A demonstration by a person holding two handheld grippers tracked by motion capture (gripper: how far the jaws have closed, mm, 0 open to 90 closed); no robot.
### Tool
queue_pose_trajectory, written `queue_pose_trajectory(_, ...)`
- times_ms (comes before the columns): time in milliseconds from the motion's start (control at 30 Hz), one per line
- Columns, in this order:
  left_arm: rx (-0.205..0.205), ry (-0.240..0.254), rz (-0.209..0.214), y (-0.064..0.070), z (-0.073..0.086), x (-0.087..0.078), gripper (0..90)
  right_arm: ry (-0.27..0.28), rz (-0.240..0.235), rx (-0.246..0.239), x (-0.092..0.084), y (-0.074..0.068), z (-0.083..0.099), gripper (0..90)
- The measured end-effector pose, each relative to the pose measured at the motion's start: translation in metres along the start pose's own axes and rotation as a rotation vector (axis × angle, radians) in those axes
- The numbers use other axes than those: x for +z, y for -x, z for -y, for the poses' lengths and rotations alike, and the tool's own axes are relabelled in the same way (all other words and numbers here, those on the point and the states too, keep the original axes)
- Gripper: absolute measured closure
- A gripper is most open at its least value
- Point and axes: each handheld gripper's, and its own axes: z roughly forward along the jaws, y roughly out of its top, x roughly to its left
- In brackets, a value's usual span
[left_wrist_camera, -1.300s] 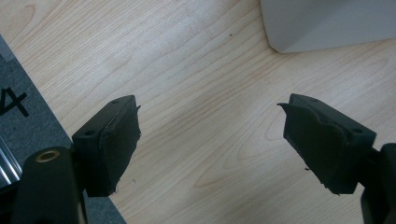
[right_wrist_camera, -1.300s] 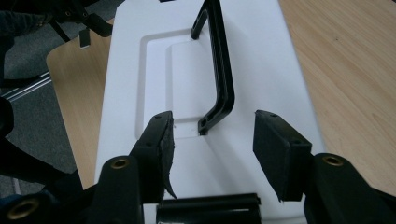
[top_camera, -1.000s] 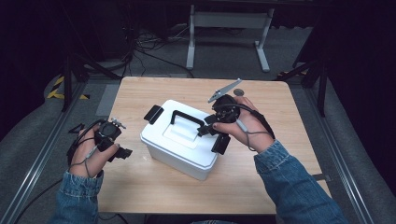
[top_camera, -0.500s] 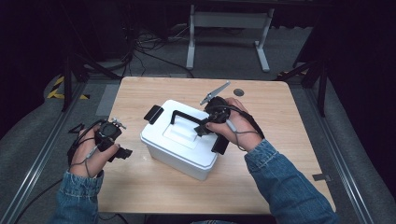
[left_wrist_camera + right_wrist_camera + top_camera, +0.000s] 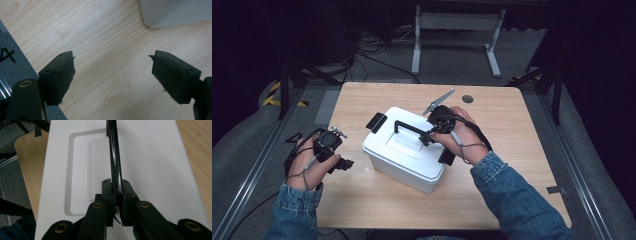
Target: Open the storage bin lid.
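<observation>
A white lidded box (image 5: 404, 150) stands in the middle of the wooden table (image 5: 512, 135), its black carry handle (image 5: 409, 128) raised over the lid. My right gripper (image 5: 427, 138) has just been closing and is shut on the near end of that handle; in the right gripper view the black handle bar (image 5: 114, 157) runs up from between the pads (image 5: 107, 192), over the white lid (image 5: 155, 170). My left gripper (image 5: 343, 165) rests at the table's left edge, open, nothing between its jaws. In the left gripper view its gripper (image 5: 112, 77) points at bare wood, a box corner (image 5: 175, 12) beyond.
Black latches (image 5: 376, 122) hang at the box's ends. A small dark round mark (image 5: 467, 99) lies on the table behind my right hand. Beyond the table stand a grey metal frame (image 5: 454, 30) and loose cables (image 5: 362, 50) on the floor.
My right gripper has moved in over the lid to the raised handle and shut on it. The left hand has stayed put.
</observation>
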Motion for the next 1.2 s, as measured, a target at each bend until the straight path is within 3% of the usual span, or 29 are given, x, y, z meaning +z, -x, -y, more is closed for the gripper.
queue_pose_trajectory(333, -0.012, -0.004, 0.007, 0.000, 0.001, 0.000, 19.1, 0.067, 0.009, -0.021, -0.011, -0.007, -0.005, 85.1)
queue_pose_trajectory(700, -0.013, -0.004, 0.010, 0.000, 0.001, 0.000, 19.0, 0.140, 0.001, -0.017, -0.037, -0.007, -0.008, 85.1)
queue_pose_trajectory(933, -0.010, -0.003, 0.009, 0.000, 0.001, 0.000, 19.0, 0.154, -0.001, -0.001, -0.049, -0.006, -0.006, 85.1)
queue_pose_trajectory(1200, -0.018, -0.002, 0.013, -0.001, 0.002, -0.001, 19.0, 0.171, 0.040, 0.014, -0.068, 0.002, 0.006, 85.1)
